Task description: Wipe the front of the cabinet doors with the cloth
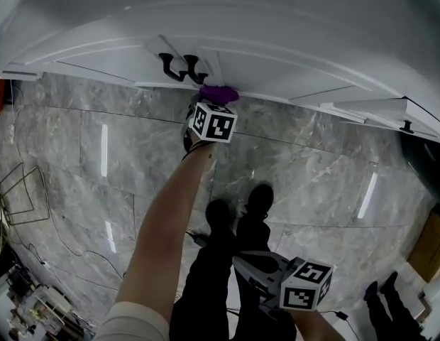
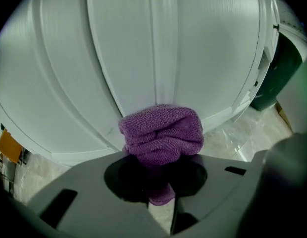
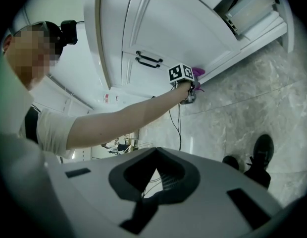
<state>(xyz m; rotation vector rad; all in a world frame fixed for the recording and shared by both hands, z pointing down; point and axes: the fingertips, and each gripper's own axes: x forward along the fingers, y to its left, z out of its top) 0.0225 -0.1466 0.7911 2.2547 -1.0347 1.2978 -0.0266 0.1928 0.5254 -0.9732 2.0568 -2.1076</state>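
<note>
The purple cloth (image 2: 161, 135) is bunched up and pressed against the lower part of a white cabinet door (image 2: 143, 48). My left gripper (image 2: 161, 175) is shut on the cloth. In the head view the cloth (image 1: 220, 93) sits at the door's bottom edge, just right of the two black handles (image 1: 181, 68), with the left gripper (image 1: 209, 104) held out at arm's length. My right gripper (image 1: 248, 265) hangs low near my legs, away from the cabinet, shut with nothing in it. In the right gripper view the cloth (image 3: 198, 72) and handles (image 3: 148, 59) show far off beyond the right gripper (image 3: 151, 182).
Grey marble floor (image 1: 312, 183) runs below the cabinets. A further door or drawer front stands ajar at the right (image 1: 369, 109). A dark green bin (image 2: 277, 68) stands to the right. A wire rack (image 1: 21, 190) and cables lie at the left; my shoes (image 1: 238, 208) are below.
</note>
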